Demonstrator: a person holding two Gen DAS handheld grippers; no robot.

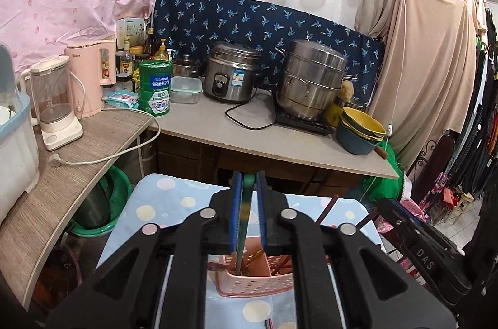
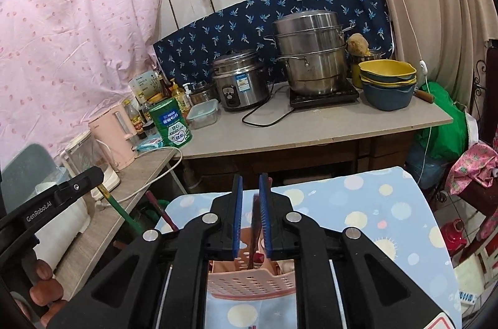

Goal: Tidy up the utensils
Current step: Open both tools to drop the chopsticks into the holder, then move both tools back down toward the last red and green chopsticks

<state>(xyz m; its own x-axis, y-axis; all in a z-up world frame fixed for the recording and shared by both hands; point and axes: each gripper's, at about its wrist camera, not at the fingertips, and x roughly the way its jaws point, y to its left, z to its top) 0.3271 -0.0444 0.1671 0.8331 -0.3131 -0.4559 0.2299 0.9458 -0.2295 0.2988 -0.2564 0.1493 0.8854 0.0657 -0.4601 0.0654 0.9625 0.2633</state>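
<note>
Left gripper: blue pads pinching a green-handled utensil, whose shaft is hanging down into the pink perforated utensil basket. The basket is sitting on the dotted blue cloth toward the near edge of that covered surface, and is holding further reddish-brown sticks, too blurred to identify. Right gripper: blue pads standing close together with a dark reddish-brown utensil rising between them from the same basket; whether they are actually gripping it cannot be told. Background, left to right along the back counter: pink kettle and green tin standing toward the left end, rice cooker sitting mid-counter, tall steel steamer pot standing just beside it, stacked yellow and blue bowls resting at the right front corner.
</note>
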